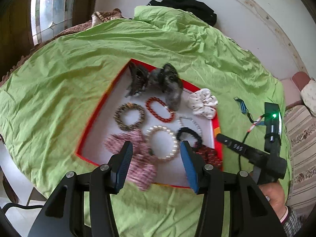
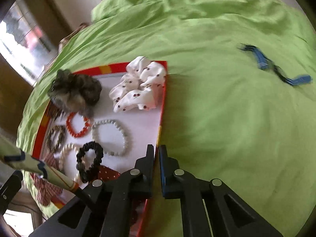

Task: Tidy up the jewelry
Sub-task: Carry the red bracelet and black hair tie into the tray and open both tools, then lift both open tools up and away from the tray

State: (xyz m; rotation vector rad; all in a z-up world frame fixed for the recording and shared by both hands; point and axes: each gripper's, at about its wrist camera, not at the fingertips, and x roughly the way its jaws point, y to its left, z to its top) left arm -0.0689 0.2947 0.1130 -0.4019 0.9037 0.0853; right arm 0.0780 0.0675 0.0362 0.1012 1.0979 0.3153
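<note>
Left tool (image 1: 156, 158) released, fingers wide apart, hovering over the near end of the red-rimmed tray (image 1: 94, 116), likely lining up on the pearl bracelet (image 1: 164, 144) or pink scrunchie (image 1: 136, 158) below it; right tool (image 2: 156, 158) clenched on nothing, parked at the tray's right rim (image 2: 163, 102); jewelry and hair ties lie spread flat in the tray, apparently so each can be picked singly; white scrunchie (image 1: 203, 104) overhangs the far corner; blue ribbon piece (image 2: 276, 69) lies apart on the green sheet (image 2: 227, 128), probably next to collect; window (image 1: 49, 6) and white wall beyond.
</note>
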